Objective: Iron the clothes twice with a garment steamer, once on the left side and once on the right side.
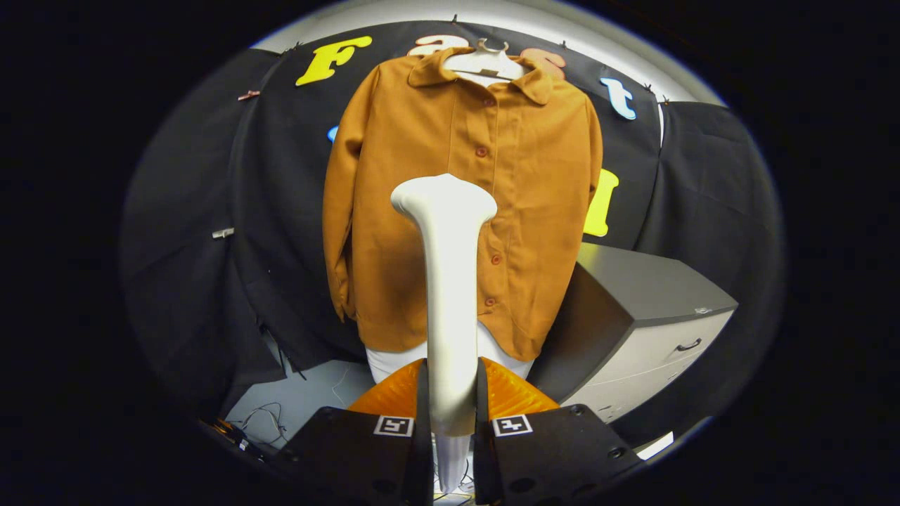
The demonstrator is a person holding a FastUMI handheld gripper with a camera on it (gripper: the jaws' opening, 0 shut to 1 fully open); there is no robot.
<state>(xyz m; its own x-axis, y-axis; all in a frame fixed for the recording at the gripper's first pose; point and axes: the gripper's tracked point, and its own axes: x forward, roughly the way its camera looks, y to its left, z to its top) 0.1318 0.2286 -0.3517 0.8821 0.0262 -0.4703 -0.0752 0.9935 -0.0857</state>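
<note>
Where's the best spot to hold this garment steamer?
Grip the garment steamer low on its slim upright handle, from both sides, as the tongs do now. The wide head on top stays free to face the brown shirt.

steamer (pixel 448 281) hiding shirt (pixel 520 183) placket; cabinet (pixel 654 316) partly behind shirt

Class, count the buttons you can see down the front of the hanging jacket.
4: on the jacket front, at. The steamer, clamped in the claw, may hide more.

Fingers (pixel 450 414) clamp the garment steamer (pixel 447 281), held upright before the hanging shirt (pixel 520 183).
</note>
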